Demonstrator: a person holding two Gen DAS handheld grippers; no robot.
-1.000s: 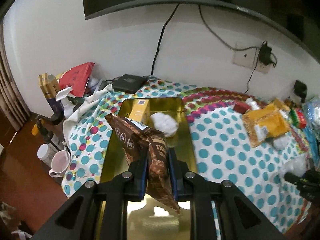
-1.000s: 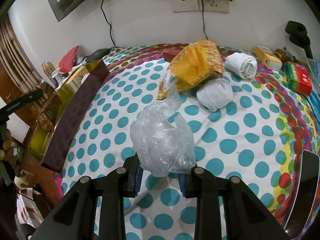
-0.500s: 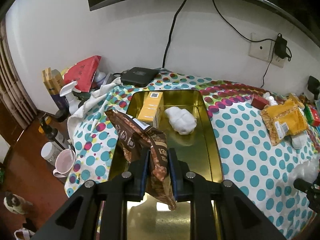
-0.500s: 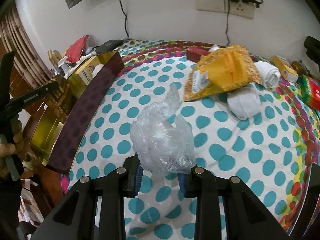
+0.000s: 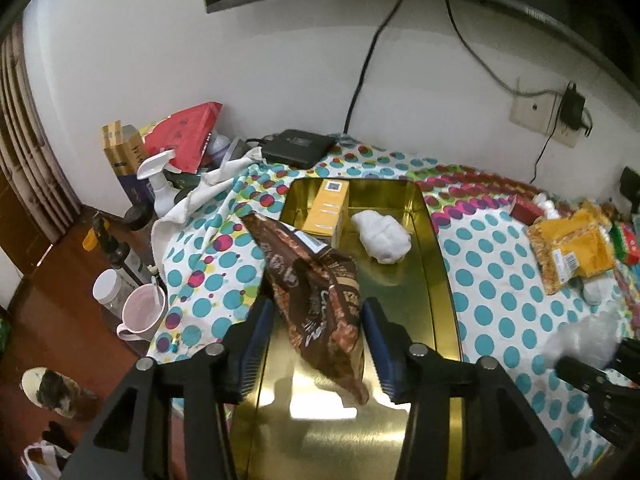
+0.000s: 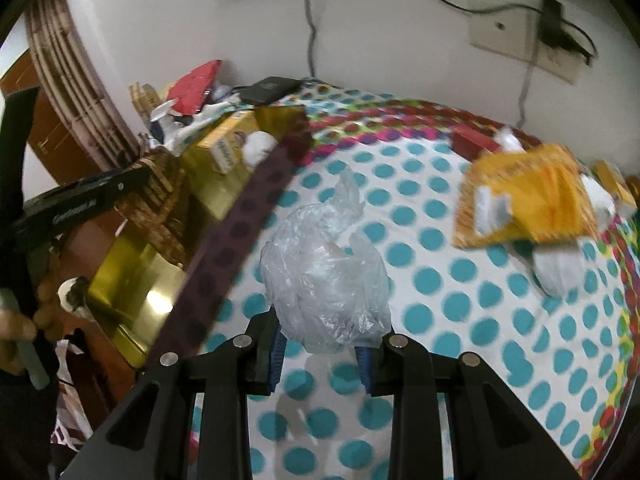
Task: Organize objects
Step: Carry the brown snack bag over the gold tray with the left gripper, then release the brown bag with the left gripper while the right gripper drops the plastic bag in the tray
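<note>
The left gripper (image 5: 319, 330) stands with its jaws wide apart; the brown snack bag (image 5: 316, 300) lies between them, over the gold tray (image 5: 436, 264), beside a yellow box (image 5: 326, 212) and a white cloth bundle (image 5: 382, 236); the right gripper (image 6: 320, 354) clamps a crumpled clear plastic bag (image 6: 326, 276) above the dotted tablecloth (image 6: 460, 320).

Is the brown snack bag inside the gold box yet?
Going in. The left gripper is open, and the brown snack bag hangs loose between its fingers over the gold box, tilted; whether it touches the bottom, I cannot tell.
</note>
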